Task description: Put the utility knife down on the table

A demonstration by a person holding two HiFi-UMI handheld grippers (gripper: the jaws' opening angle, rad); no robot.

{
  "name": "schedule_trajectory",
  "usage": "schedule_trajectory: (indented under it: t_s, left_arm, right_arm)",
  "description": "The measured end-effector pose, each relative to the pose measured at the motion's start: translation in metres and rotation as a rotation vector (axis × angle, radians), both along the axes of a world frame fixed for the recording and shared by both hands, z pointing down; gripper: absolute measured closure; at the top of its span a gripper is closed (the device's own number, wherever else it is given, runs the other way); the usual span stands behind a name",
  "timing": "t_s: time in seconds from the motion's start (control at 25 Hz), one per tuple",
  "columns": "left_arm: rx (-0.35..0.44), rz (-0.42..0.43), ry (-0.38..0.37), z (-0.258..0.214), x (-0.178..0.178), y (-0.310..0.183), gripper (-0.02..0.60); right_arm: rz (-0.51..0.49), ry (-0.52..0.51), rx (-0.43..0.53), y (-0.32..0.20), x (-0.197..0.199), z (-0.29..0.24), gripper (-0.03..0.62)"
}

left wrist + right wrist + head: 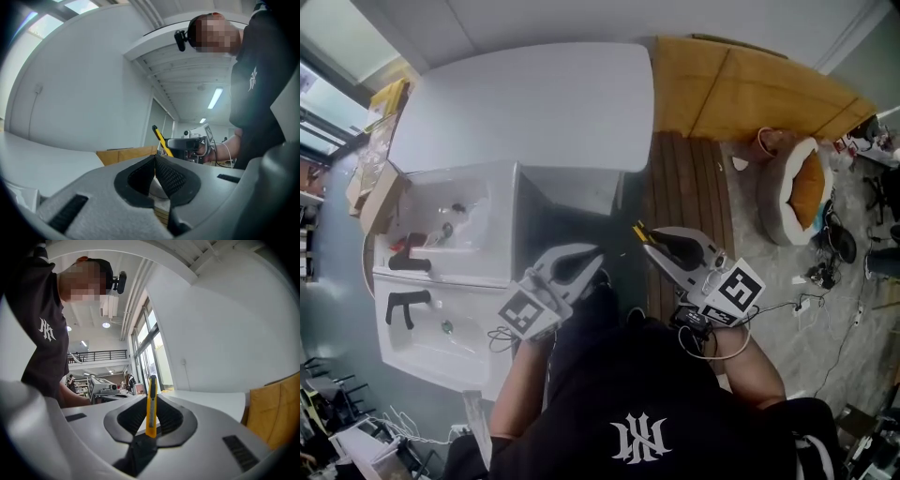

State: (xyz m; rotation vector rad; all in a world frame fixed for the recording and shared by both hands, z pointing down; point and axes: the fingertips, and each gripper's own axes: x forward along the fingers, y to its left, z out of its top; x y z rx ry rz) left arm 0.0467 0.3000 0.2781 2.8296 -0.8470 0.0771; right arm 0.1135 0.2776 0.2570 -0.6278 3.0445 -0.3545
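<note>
Now right gripper (650, 247) clamps utility knife (151, 405); left gripper (154, 161) closed, empty. Best: knife carried over tabletop (525, 103), lowered flat, then released.

even daylight; fisheye edges dark, seemingly soft

Left gripper (155, 164) fingers together, empty, right gripper (171, 143) beyond gripping utility knife (160, 137)
</note>
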Motion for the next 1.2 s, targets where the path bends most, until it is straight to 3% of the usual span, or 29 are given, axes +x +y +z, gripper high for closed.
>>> schedule_trajectory:
  t_s: [0.28,0.56,0.88,1.2]
  left_arm:
    - [-0.021,0.034,-0.017,0.003,-0.042,-0.068,0.577]
    - [-0.04,0.034,0.029,0.012,-0.07,-0.12,0.577]
    - [-0.074,0.025,0.024,0.029,-0.055,-0.188,0.576]
    - [-0.126,-0.049,-0.038,0.036,-0.029,-0.287,0.577]
  right_arm:
    - [0.013,0.054,0.014,-0.073,-0.05,-0.01,0.54]
    - [0.045,0.078,-0.019,-0.125,-0.069,-0.005,0.54]
    - [0.05,0.025,-0.035,-0.2,-0.051,0.007,0.54]
    - [-0.047,-0.025,-0.048,-0.307,-0.032,0.017,0.54]
